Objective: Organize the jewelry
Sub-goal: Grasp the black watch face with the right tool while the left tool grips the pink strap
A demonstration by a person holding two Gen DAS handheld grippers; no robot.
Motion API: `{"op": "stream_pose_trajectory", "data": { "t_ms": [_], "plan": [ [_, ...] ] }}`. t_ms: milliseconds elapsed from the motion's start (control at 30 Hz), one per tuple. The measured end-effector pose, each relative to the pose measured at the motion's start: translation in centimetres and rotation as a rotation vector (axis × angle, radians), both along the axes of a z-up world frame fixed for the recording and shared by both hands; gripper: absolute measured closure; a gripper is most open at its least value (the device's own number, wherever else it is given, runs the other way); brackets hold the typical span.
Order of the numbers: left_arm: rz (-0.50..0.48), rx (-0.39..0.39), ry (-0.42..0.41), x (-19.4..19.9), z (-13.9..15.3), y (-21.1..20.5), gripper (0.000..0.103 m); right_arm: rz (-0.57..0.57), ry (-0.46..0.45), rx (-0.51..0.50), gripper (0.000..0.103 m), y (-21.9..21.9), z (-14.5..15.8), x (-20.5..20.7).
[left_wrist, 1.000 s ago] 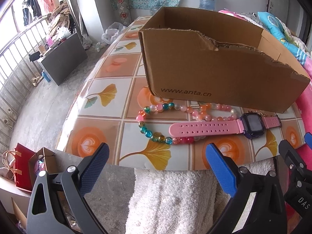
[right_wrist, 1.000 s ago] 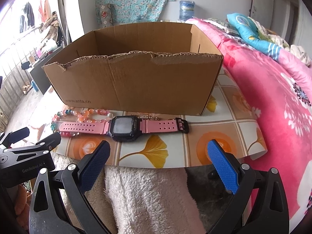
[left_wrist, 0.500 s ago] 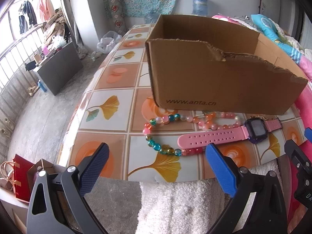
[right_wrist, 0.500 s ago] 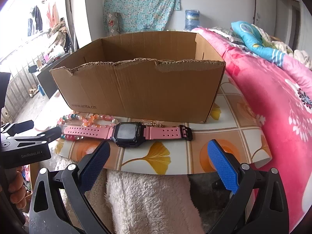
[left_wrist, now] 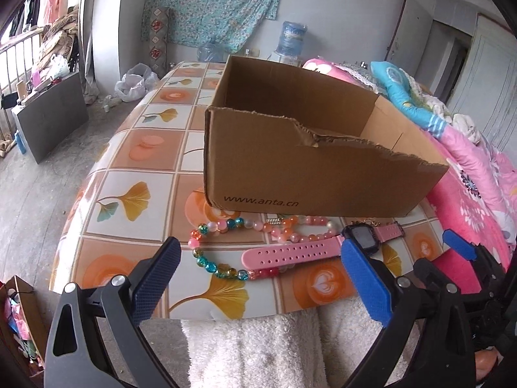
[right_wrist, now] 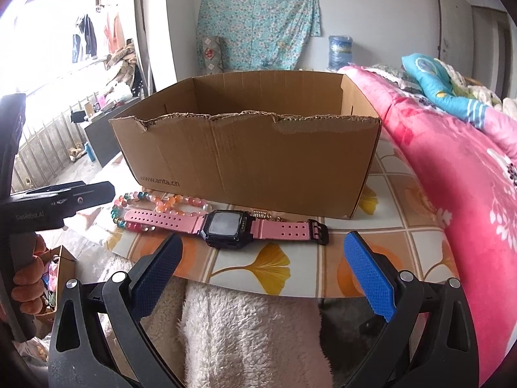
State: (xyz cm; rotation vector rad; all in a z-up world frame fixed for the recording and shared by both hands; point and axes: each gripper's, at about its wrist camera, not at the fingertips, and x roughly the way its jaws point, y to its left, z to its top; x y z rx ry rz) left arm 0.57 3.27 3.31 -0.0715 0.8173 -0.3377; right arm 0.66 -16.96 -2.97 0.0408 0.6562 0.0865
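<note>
- Meanwhile, both hand-held grippers had closed in on the table edge from a second earlier, the left gripper (left_wrist: 258, 274) and right gripper (right_wrist: 261, 265) each spread wide and holding nothing.
- That advance suggested a first pick was about to begin; nothing appeared to have been packed yet.
- A pink-strapped digital watch (right_wrist: 226, 226) lay flat just near of the torn brown cardboard box (right_wrist: 252, 158), overlapping a string of multicoloured glass beads (left_wrist: 223, 242) to its left.
- A glossy ginkgo-leaf tablecloth (left_wrist: 129, 168) covered the table; a pink floral quilt (right_wrist: 452, 168) was heaped to the right, a blue floral cloth (right_wrist: 258, 22) hanging on the far wall.
</note>
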Motion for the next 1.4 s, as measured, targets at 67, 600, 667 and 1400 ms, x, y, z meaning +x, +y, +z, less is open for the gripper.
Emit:
{"op": "stream_pose_trajectory", "data": {
  "t_ms": [67, 600, 667, 1400],
  "plan": [
    [-0.001, -0.014, -0.002, -0.1, 0.1, 0.0, 0.006, 0.035, -0.005, -0.009, 0.010, 0.0, -0.1, -0.1],
    [-0.111, 0.090, -0.042, -0.5, -2.5, -2.1, 0.046, 0.468, 0.085, -0.152, 0.036, 3.8, -1.5, 5.1],
    [-0.116, 0.091, -0.036, -0.1, -2.8, -2.0, 0.058, 0.490, 0.114, -0.184, 0.039, 4.0, -2.1, 6.0],
    [-0.183, 0.056, 0.008, 1.0, -5.2, -1.8, 0.076, 0.479, 0.144, -0.425, 0.052, 6.8, -2.2, 6.1]
  ]
}}
